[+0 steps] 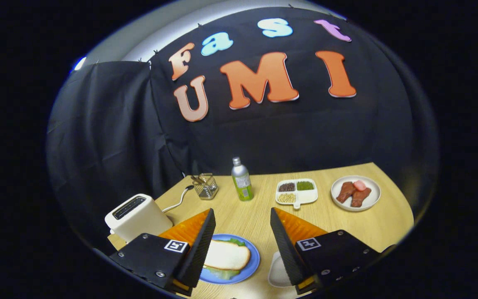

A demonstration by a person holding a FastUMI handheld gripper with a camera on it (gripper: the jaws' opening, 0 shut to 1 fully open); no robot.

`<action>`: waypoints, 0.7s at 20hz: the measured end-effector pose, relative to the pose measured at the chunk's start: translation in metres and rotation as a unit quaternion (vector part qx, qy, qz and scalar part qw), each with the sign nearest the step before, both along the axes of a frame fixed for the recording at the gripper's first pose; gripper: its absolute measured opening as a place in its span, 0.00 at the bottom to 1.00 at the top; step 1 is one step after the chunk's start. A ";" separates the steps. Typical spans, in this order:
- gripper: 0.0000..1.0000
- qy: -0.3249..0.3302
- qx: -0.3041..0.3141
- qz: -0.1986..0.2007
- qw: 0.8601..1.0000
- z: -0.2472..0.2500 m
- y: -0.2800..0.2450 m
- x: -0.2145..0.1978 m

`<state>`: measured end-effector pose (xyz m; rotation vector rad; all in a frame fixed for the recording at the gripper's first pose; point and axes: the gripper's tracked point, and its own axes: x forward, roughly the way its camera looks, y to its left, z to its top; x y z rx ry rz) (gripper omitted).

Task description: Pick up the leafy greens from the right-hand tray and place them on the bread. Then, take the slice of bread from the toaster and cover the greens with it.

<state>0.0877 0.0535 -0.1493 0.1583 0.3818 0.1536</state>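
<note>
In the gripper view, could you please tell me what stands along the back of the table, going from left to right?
Toaster → wire basket → bottle → divided tray → plate of meat. The gripper is open, its fingers either side of the blue plate.

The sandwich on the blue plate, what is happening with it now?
A hand-held gripper hangs open above the blue plate, holding nothing. A slice of bread already lies over the leafy greens, which peek out at its edges. The toaster stands beside the plate, so the stacking looks done.
</note>
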 end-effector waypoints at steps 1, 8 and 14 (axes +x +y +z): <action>0.82 -0.021 -0.010 -0.004 1.000 0.015 -0.006 -0.002; 0.89 -0.109 -0.061 -0.068 0.990 0.072 -0.048 -0.030; 0.89 -0.140 -0.093 -0.092 0.982 0.099 -0.058 -0.060</action>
